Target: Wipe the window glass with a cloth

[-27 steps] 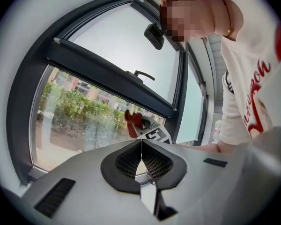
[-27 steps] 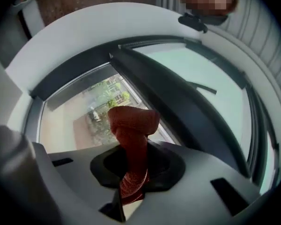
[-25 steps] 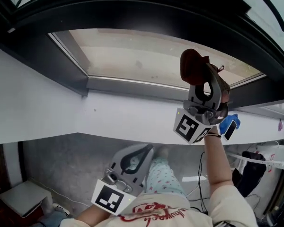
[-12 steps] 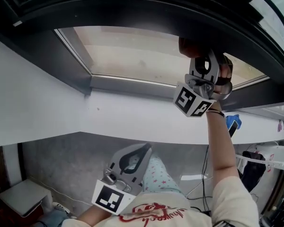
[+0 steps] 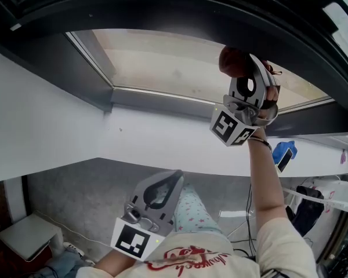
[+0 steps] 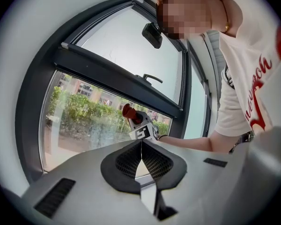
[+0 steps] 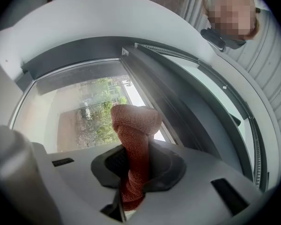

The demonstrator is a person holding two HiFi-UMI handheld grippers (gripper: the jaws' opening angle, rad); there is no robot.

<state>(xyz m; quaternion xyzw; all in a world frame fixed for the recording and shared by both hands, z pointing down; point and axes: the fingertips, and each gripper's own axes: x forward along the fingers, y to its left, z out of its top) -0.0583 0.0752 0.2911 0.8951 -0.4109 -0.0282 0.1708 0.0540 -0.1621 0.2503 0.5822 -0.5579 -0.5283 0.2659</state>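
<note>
My right gripper (image 5: 239,69) is raised against the lower pane of window glass (image 5: 162,68), shut on a rust-red cloth (image 5: 231,61). In the right gripper view the bunched cloth (image 7: 133,139) sticks up between the jaws toward the window glass (image 7: 79,107), near the dark crossbar. My left gripper (image 5: 162,187) hangs low by my body, jaws pressed together with nothing in them. The left gripper view shows its closed pads (image 6: 141,157), with the right gripper (image 6: 139,128) and the cloth (image 6: 129,112) far ahead at the glass (image 6: 89,125).
A dark window frame (image 5: 162,10) curves over the pane, with a white sill (image 5: 133,138) below it. A blue object (image 5: 283,153) lies on the sill at the right. A window handle (image 6: 152,77) sits on the upper sash.
My right gripper rose with the cloth toward the top of the lower pane, then shifted slightly. The left gripper has stayed low and shut.
</note>
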